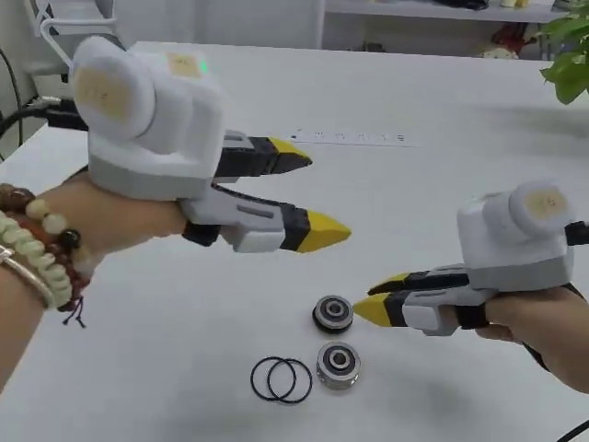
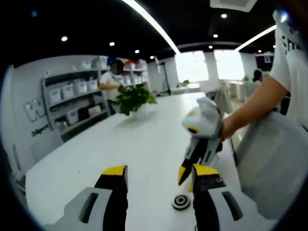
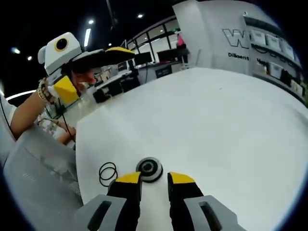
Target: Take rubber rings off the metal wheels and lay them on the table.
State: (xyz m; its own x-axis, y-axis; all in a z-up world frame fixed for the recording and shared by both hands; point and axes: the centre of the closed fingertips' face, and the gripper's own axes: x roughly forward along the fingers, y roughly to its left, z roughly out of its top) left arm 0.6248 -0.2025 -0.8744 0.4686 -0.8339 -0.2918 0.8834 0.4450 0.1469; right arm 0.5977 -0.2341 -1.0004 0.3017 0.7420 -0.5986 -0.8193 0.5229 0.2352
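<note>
Two small metal wheels lie near the front of the white table. The farther wheel still wears a dark rubber ring; the nearer wheel looks bare and silvery. Two loose black rubber rings lie overlapping on the table just left of the nearer wheel. My right gripper is low over the table, its tips just right of the farther wheel, jaws a little apart with nothing between them. My left gripper hovers higher up, jaws wide apart and empty, above and behind the wheel.
A green plant stands at the table's far right corner. A thin white strip lies on the table farther back. Cables run along the left edge. Shelves with bins stand beyond the table.
</note>
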